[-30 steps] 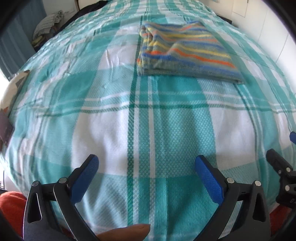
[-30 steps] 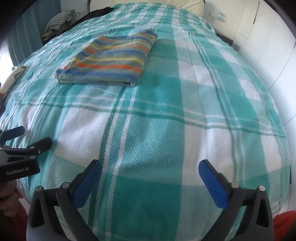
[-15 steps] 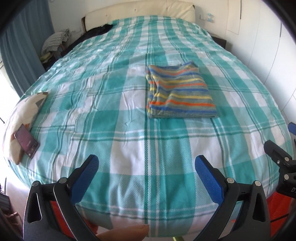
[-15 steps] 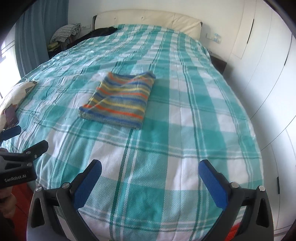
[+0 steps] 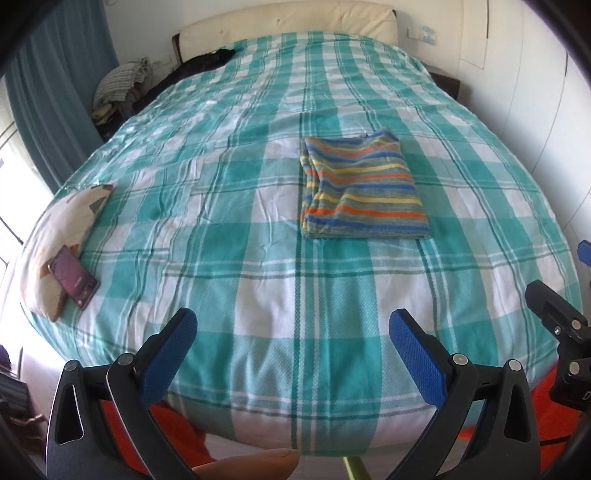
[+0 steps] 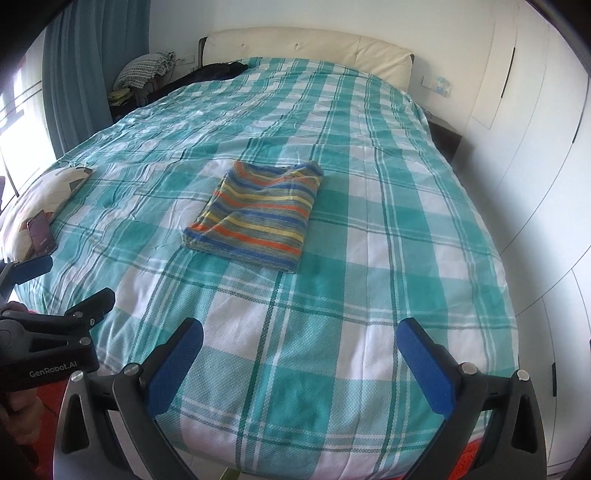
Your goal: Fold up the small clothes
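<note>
In the left wrist view, the left gripper is seen at the foot of the bed, its blue-padded fingers spread wide with nothing between them. A folded striped garment is laid flat on the teal-and-white plaid cover, right of centre and well apart from the gripper. At the bed's left edge a pillow is seen, with a phone resting on its near end. A cream headboard is seen at the far end, and a heap of clothes beside the bed at the far left, next to a blue curtain. Part of the right gripper is caught at the right border. In the right wrist view, the right gripper is likewise held at the foot of the bed, its fingers wide apart and empty. The garment is seen left of centre, flat and folded, with an even near edge. The pillow and phone are found at the left edge, and the left gripper at the lower left, its fingers parted. White wardrobe doors are seen along the right side.
</note>
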`<state>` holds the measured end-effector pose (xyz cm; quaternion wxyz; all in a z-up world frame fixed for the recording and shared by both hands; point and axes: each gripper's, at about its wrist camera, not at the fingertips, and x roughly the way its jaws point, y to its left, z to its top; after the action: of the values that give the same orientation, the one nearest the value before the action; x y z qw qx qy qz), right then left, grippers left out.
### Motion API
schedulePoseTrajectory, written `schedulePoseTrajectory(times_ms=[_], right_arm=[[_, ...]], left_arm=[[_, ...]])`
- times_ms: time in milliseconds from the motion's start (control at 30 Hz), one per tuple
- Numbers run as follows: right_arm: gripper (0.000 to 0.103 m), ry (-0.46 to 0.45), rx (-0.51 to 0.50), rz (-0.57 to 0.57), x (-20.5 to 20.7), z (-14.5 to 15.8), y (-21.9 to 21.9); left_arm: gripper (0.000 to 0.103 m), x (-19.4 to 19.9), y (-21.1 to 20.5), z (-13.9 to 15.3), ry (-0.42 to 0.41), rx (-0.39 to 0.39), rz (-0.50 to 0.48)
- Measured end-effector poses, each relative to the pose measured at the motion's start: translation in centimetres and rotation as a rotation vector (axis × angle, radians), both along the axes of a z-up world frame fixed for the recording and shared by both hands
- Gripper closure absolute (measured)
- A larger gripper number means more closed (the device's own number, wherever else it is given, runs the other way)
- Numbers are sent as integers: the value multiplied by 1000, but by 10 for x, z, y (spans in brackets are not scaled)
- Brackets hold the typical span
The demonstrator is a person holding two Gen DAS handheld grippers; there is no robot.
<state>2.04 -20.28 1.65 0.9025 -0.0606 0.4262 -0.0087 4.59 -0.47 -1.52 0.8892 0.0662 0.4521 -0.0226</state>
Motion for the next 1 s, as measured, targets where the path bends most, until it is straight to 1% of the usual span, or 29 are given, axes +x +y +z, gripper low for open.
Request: schedulePoseTrajectory(times_ms=[100, 300, 533, 800, 933, 1000], right_arm=[[0, 4, -26, -4, -1, 3, 2], [0, 4, -75, -8, -2, 9, 3], [0, -20, -73, -6, -6, 18, 3], [0, -25, -52, 1, -7, 22, 1], [0, -21, -40, 16, -8, 23, 3], [0, -19, -31, 22, -8, 24, 4]], left_arm=[[0, -1, 2, 4, -3, -16, 9], [0, -5, 1, 15, -49, -12, 10], [0, -8, -4, 22, -80, -17, -11], [0, -9, -5, 26, -57, -15, -11], [0, -14, -7, 34, -81, 5, -16], [0, -15, -6, 38, -90, -6, -17]])
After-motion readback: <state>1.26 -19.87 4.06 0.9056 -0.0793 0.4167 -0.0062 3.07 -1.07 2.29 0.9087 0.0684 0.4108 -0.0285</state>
